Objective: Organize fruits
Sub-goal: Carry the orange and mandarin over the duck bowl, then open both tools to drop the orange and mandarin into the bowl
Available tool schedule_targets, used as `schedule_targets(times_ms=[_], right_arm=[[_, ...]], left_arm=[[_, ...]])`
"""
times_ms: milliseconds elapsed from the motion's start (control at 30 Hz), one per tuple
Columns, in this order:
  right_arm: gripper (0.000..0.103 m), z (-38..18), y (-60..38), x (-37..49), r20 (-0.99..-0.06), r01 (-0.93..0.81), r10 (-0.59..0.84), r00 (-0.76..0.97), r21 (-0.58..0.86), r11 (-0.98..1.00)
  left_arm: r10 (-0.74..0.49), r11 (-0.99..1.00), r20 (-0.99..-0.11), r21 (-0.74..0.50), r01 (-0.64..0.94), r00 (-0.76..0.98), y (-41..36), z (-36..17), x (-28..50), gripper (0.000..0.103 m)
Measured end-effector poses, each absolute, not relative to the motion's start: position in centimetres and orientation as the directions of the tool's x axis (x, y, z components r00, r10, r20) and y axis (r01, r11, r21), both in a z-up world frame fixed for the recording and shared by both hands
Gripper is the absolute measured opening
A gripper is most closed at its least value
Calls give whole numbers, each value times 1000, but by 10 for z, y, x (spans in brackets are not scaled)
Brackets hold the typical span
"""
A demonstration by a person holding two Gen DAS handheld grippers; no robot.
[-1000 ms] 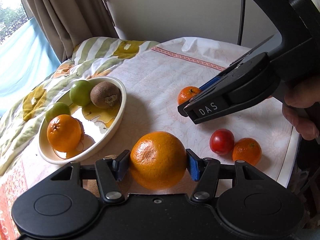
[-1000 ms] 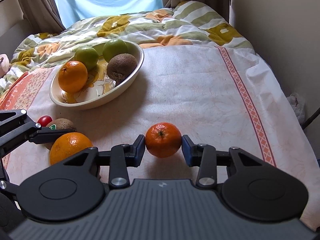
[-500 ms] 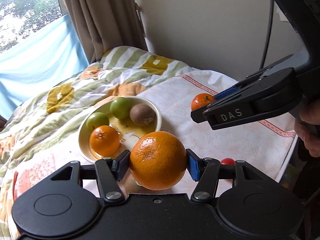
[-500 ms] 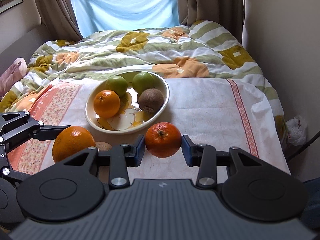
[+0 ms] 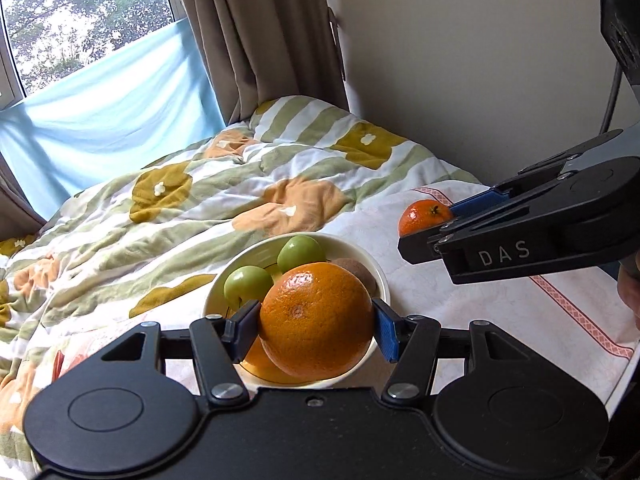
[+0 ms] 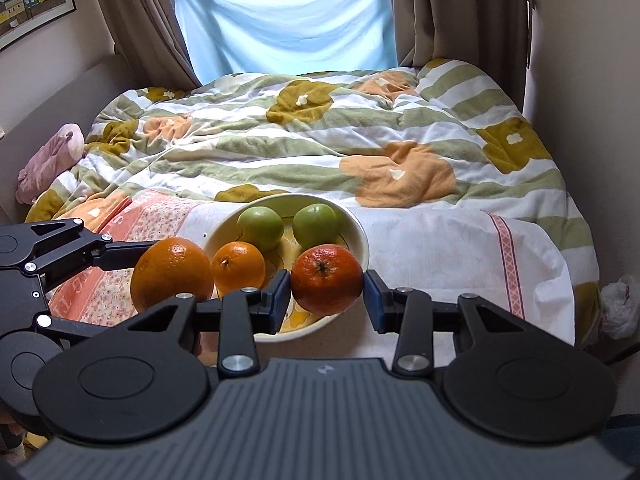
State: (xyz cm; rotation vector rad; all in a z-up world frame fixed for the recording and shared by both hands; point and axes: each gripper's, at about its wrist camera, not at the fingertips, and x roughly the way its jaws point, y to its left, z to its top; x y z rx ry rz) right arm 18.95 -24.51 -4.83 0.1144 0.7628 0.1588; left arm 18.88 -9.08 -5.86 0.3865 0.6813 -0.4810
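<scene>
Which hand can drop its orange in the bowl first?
Probably the right: its mandarin appears to hang over the bowl, while the left gripper's big orange sits at its outer edge.

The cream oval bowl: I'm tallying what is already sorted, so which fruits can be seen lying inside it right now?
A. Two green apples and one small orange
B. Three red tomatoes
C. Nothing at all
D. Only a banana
A. The right wrist view shows two green apples and a small orange lying in the cream oval bowl; the left wrist view also shows a brown kiwi in it.
</scene>
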Motion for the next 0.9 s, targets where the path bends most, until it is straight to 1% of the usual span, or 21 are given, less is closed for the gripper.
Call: schedule_targets(times_ms=[167,433,667,767,800,833,867,900], right_arm=[[54,-57,-255,227,-689,-128,210,693,168,977],[54,-83,-266,283,-720,-167,252,647,188,968],[55,-102,-265,303,-738,-193,279,614,203,960],[55,-106,-266,306,-744,-192,284,605,211,959],[55,-107,-267,307,-745,-191,286,602,213,958],[54,-108,-267,307,-746,-191,286,601,214,958],[54,-108,-268,307,-747,-191,287,600,214,958],[54,-108,-268,308,-748,-191,287,598,215,958]], left_arm=[[-267,830,-692,188,525,671,-103,-71,222,63],[-204,830,-737,220,513,645,-118,-107,276,63],[-175,818,-766,236,524,618,-125,-126,293,63],[-174,805,-761,255,535,625,-127,-129,293,64],[-184,798,-757,258,545,627,-129,-128,292,66],[-180,791,-750,275,546,637,-130,-126,291,75],[-175,788,-741,289,543,648,-130,-125,289,95],[-182,787,-736,288,545,652,-129,-123,288,103]])
